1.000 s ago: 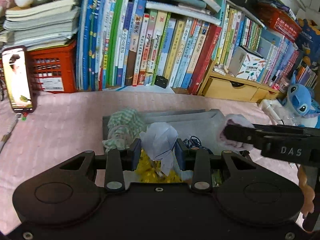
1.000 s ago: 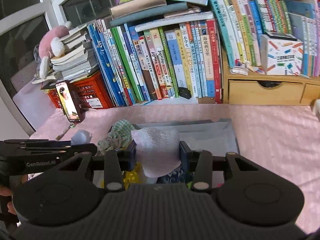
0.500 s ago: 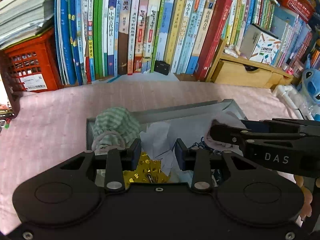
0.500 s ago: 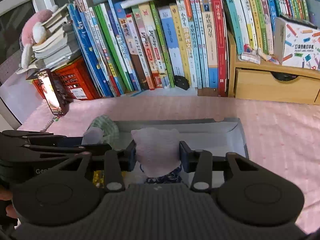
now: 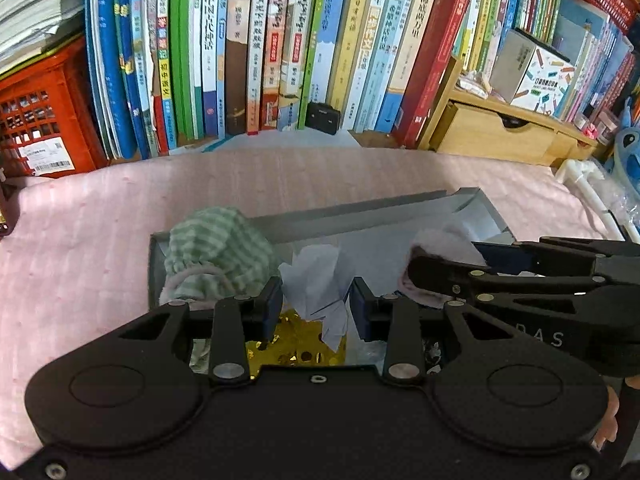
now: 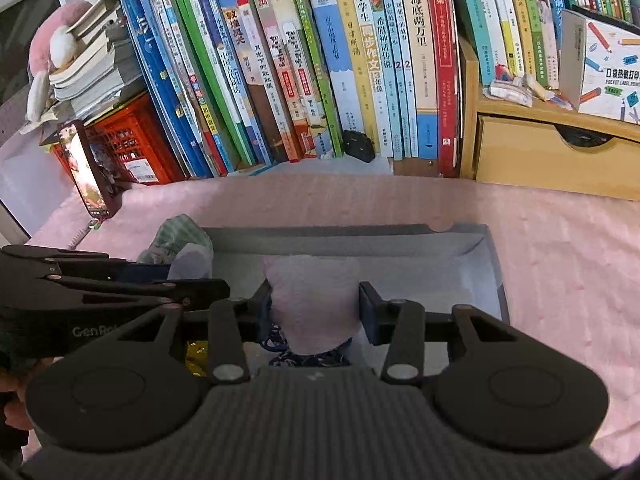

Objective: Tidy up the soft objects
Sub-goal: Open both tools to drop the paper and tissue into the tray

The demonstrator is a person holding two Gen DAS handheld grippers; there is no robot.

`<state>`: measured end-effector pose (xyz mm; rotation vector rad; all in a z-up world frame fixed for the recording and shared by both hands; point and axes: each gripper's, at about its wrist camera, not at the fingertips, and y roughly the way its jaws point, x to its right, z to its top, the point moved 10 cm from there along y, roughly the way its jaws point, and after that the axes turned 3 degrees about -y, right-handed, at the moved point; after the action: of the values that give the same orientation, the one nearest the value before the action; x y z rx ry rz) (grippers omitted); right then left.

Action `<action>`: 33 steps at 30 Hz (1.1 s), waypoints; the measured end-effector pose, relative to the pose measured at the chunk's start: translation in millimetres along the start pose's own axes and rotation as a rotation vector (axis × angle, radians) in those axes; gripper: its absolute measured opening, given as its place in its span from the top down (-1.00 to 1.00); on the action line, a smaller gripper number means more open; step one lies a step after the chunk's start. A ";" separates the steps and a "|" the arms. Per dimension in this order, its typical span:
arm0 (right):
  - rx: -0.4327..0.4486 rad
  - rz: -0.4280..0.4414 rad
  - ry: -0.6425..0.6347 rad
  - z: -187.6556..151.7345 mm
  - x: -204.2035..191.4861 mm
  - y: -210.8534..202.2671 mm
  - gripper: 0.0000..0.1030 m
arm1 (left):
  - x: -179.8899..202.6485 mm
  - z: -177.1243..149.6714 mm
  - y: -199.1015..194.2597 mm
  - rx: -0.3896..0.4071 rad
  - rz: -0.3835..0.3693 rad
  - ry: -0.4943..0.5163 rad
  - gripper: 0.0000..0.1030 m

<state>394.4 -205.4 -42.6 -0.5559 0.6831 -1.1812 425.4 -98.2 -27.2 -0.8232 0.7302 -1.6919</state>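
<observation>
An open grey box (image 5: 360, 210) (image 6: 494, 280) lies on the pink cloth. My left gripper (image 5: 316, 304) is shut on a crumpled pale lavender cloth (image 5: 316, 280), held over the box's left part. A green checked fabric bundle (image 5: 216, 256) (image 6: 176, 236) sits at the box's left end. Something gold and shiny (image 5: 292, 344) lies in the box under the left gripper. My right gripper (image 6: 314, 304) is shut on a fluffy pale pink cloth (image 6: 312, 296) (image 5: 440, 244) over the box's middle, with a dark blue patterned fabric (image 6: 308, 356) beneath it.
A row of upright books (image 5: 280, 48) (image 6: 320, 64) lines the back. A red crate (image 5: 36, 120) and a phone (image 6: 86, 172) stand at the left, a wooden drawer unit (image 5: 492, 132) (image 6: 552, 152) at the right. A blue plush toy (image 5: 628, 144) sits far right.
Both grippers have come down and forward with their cloths, closer over the box. The books and the box look larger. The grips have not changed.
</observation>
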 end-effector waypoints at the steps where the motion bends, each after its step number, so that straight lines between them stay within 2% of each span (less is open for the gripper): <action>1: -0.003 0.001 -0.002 -0.8 0.4 1.6 0.05 | 0.3 -0.6 2.3 -0.005 0.001 -0.001 0.33; 16: -0.014 0.029 0.012 -3.4 3.3 10.1 0.04 | -2.1 -7.2 19.2 -0.040 -0.005 -0.011 0.31; 19: -0.002 0.039 0.026 -2.9 3.7 5.4 -0.01 | -1.6 -6.2 13.0 -0.031 -0.008 -0.013 0.21; 23: 0.022 0.042 0.039 -0.7 2.9 -7.1 -0.27 | -1.7 -4.7 -3.5 -0.011 -0.012 -0.029 0.07; 33: 0.112 0.038 0.003 1.6 -16.1 -66.1 -0.43 | 2.0 -14.0 -76.8 0.096 -0.018 0.000 -0.33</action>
<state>349.7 -209.2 8.6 -0.4452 0.6240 -1.1769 371.7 -80.4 26.8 -0.7651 0.6380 -1.7294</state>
